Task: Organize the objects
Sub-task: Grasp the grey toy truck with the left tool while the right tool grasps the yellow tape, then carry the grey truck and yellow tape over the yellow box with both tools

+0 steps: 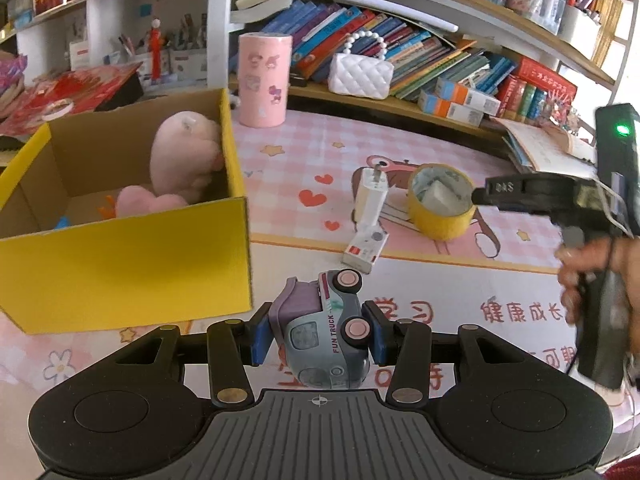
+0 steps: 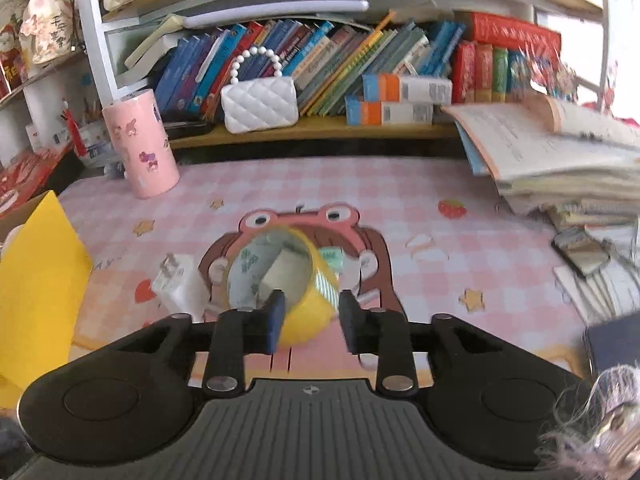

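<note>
My left gripper (image 1: 318, 330) is shut on a small blue-grey toy truck (image 1: 326, 328) marked FUN TRUCK, held just right of the yellow cardboard box (image 1: 120, 264). The box holds a pink plush toy (image 1: 182, 168). My right gripper (image 2: 310, 318) is open with its fingers astride one wall of a yellow tape roll (image 2: 308, 316), left finger inside the ring, right finger outside. In the left wrist view the right gripper (image 1: 478, 196) reaches the tape roll (image 1: 440, 206) from the right. A white charger (image 1: 372, 196) and a small white box (image 1: 366, 249) lie beside the roll.
A pink cylinder (image 1: 264, 80) stands at the back of the pink checked mat (image 2: 400, 200). A white quilted purse (image 2: 260, 106) and rows of books sit on the shelf behind. A stack of open books (image 2: 560, 168) lies at the right.
</note>
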Motion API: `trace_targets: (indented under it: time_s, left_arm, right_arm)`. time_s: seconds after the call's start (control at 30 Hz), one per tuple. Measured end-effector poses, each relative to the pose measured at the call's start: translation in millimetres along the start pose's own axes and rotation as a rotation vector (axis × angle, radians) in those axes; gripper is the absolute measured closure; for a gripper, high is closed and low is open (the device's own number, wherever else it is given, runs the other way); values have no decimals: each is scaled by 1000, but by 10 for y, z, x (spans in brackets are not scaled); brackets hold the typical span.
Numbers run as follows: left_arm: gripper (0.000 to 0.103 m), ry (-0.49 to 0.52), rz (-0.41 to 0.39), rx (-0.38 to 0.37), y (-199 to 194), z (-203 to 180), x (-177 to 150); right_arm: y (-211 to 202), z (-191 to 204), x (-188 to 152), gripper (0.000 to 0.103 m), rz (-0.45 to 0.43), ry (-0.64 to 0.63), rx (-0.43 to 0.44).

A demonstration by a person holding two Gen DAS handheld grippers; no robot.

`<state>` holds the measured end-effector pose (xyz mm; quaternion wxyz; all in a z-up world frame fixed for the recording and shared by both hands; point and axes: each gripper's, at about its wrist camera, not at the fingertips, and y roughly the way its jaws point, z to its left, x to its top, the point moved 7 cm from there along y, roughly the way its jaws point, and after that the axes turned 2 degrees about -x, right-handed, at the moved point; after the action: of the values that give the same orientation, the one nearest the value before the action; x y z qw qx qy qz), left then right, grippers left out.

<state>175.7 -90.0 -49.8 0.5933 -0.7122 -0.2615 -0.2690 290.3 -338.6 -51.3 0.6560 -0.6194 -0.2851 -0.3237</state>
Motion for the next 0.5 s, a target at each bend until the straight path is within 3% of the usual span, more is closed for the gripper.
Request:
trace_targets:
  time_s: [0.17,0.3,0.5]
  left_arm:
    - [58,-23,2,44,-72,126,-46]
    - [58,-39,-3,68,-135,212,-85]
    - [58,-62,-14,59,-154,272,-83]
  right_arm:
    - [373,39,76,74,30,-40,-50]
    - [598,-15,27,92,68,-39,-83]
    - [276,-113,93,96,-24,13,-53]
